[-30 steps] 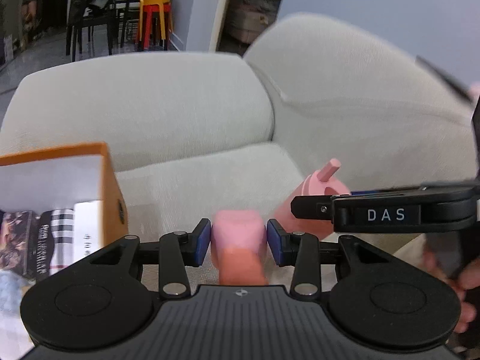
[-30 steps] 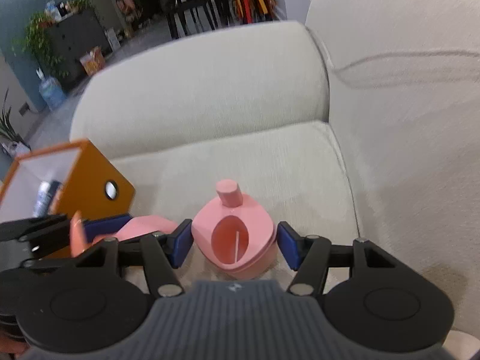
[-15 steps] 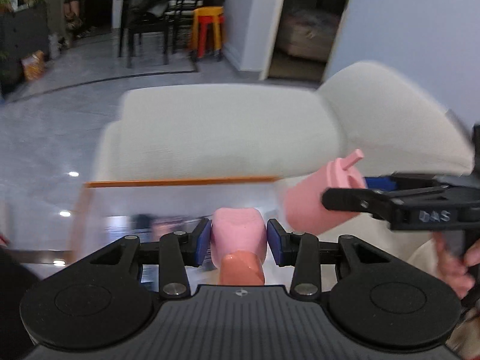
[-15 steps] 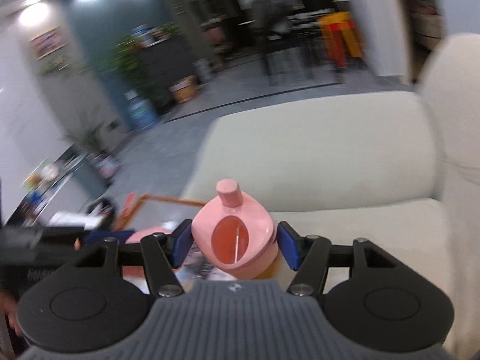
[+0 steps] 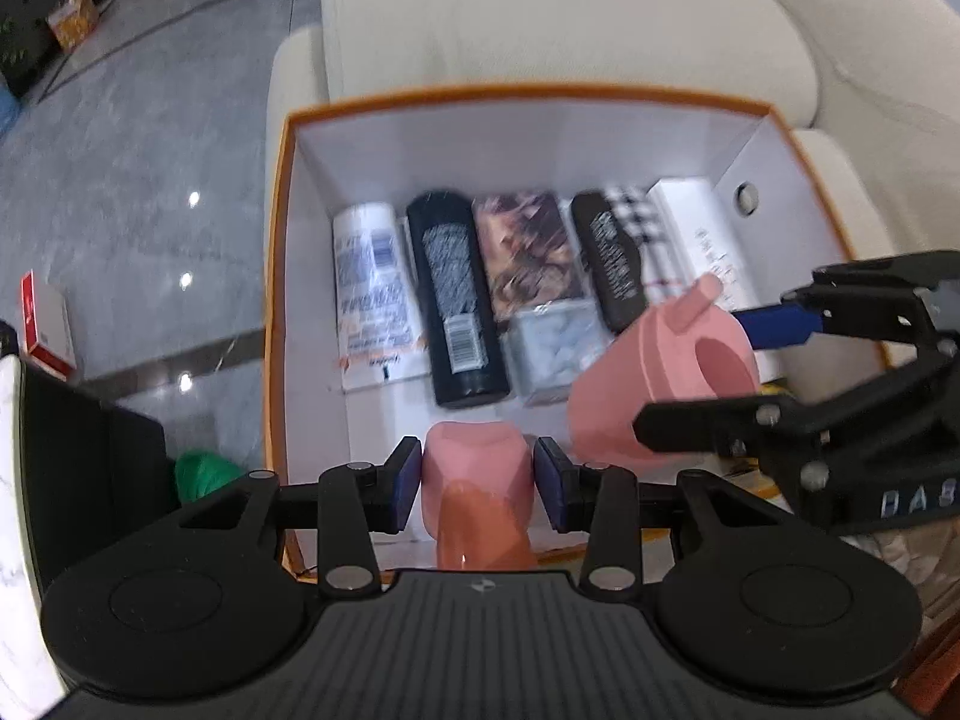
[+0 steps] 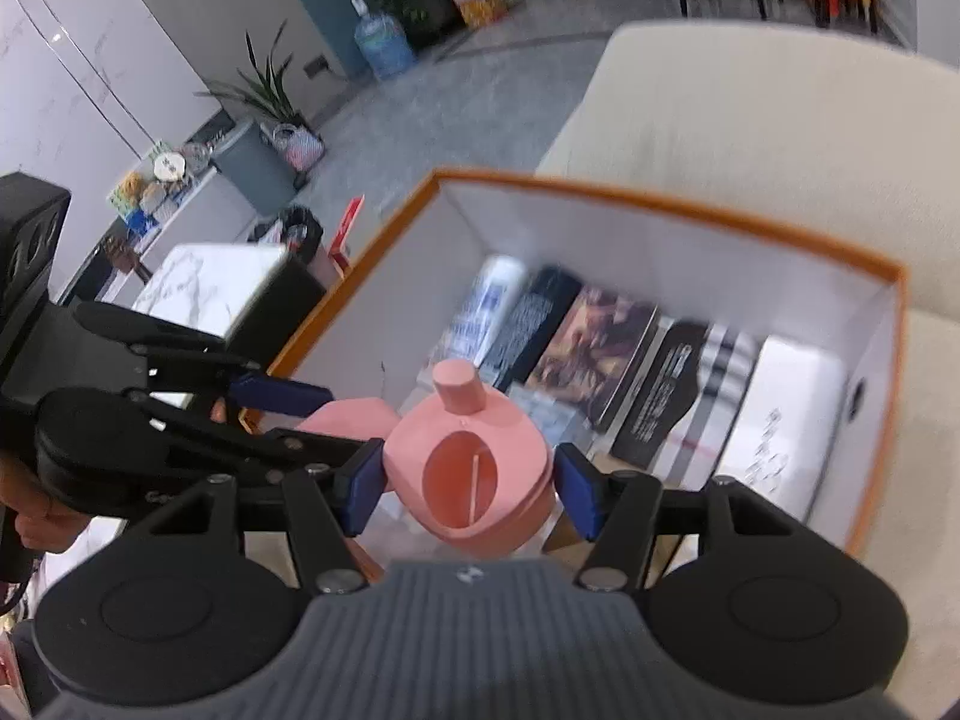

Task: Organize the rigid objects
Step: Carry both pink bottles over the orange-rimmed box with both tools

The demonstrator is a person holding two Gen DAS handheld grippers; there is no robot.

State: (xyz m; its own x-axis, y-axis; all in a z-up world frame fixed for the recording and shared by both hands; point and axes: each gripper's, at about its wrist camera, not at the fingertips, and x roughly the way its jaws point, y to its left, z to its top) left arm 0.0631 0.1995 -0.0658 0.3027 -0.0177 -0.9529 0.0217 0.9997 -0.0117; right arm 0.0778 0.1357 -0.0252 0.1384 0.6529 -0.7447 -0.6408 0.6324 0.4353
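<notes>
the pink cup (image 6: 474,468) with a stubby spout sits clamped between the fingers of the right gripper (image 6: 468,483), held in the air over the near end of the orange box (image 5: 540,97), mouth tipped toward the camera. the left gripper (image 5: 477,483) has its fingers closed on a smaller pink block (image 5: 477,474), also above the box's near edge. to do this well, i'd lower each piece straight down into the bare white floor at the near end and let go only once it rests there, one hand at a time, since the two grippers hang just beside each other and could knock together. the far half is already packed: a white tube (image 5: 372,294), a black bottle (image 5: 456,300), a brown patterned pack (image 5: 528,252), a second black bottle (image 5: 609,258), a checked box (image 5: 636,228) and a white carton (image 5: 705,240), lying side by side. the box rests on a cream sofa (image 5: 558,18).
</notes>
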